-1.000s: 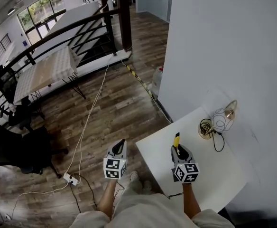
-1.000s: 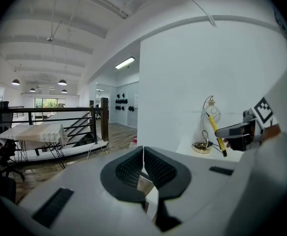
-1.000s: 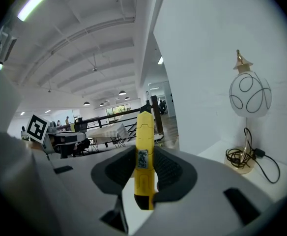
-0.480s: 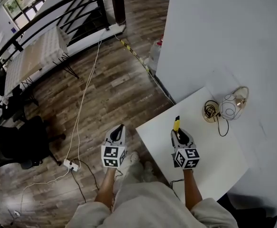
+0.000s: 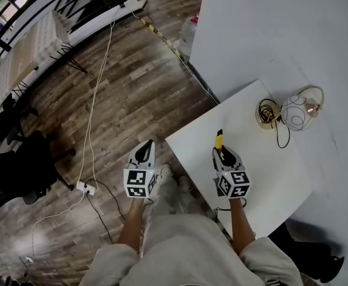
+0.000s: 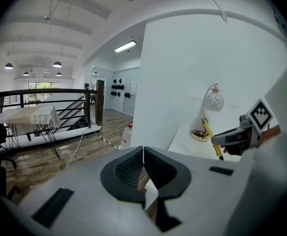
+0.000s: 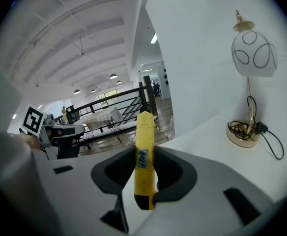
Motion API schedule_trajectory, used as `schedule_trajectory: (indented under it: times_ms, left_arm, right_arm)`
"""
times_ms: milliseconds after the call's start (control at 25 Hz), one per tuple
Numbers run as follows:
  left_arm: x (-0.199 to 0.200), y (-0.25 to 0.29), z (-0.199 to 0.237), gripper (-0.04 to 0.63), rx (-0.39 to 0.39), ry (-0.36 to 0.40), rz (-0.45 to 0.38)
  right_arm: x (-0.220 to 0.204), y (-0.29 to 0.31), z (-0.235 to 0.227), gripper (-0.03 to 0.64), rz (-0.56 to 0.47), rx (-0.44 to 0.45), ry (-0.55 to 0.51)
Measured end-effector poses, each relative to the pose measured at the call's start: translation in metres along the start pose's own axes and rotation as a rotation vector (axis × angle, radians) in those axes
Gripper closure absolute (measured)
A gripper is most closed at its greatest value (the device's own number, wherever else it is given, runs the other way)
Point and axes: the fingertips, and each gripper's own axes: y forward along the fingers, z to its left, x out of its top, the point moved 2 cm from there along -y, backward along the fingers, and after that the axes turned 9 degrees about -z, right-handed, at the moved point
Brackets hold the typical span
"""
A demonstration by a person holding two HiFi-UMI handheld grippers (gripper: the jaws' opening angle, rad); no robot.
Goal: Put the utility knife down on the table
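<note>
The right tongs (image 5: pixel 220 152) are clamped on the yellow utility knife (image 5: pixel 219 140). They grip its rear end, so most of the body juts forward toward the lamp (image 5: pixel 297 112). The knife hangs over the white desk (image 5: pixel 269 183), on the person's side of the lamp and well apart from its base and cord (image 5: pixel 279 139). The left tongs (image 5: pixel 145 149) are pressed together with nothing in them, off the desk's edge over the wooden floor (image 5: pixel 120 88), farther from the lamp.

The step in hand looks like bringing the knife down; it does not seem to rest on the desk yet. The next move calls for lowering it until the body lies flat on bare desk short of the cord, then opening the right tongs.
</note>
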Motion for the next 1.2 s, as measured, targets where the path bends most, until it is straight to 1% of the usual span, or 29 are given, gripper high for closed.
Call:
schedule_trajectory:
  times_ms: [280, 400, 480, 640, 960, 1200]
  left_arm:
    - [-0.025, 0.002, -0.004, 0.586, -0.003, -0.016, 0.036]
    - [-0.034, 0.004, -0.004, 0.586, 0.0, -0.02, 0.042]
    - [-0.037, 0.005, -0.005, 0.586, 0.001, -0.022, 0.044]
    - [-0.04, 0.005, -0.007, 0.586, 0.003, -0.028, 0.047]
    - [-0.041, 0.002, -0.005, 0.587, 0.014, -0.03, 0.05]
    - [-0.046, -0.006, -0.006, 0.586, 0.027, -0.039, 0.058]
  right_arm:
    - [-0.036, 0.002, -0.007, 0.505, 0.076, 0.003, 0.001]
    - [-0.051, 0.006, -0.009, 0.506, 0.112, 0.019, -0.031]
    - [-0.059, 0.009, -0.008, 0.506, 0.14, 0.039, -0.072]
    - [-0.068, 0.016, -0.006, 0.506, 0.198, 0.091, -0.19]
    - [-0.08, 0.034, 0.005, 0.506, 0.327, 0.249, -0.527]
    - [-0.092, 0.044, 0.008, 0.506, 0.413, 0.339, -0.731]
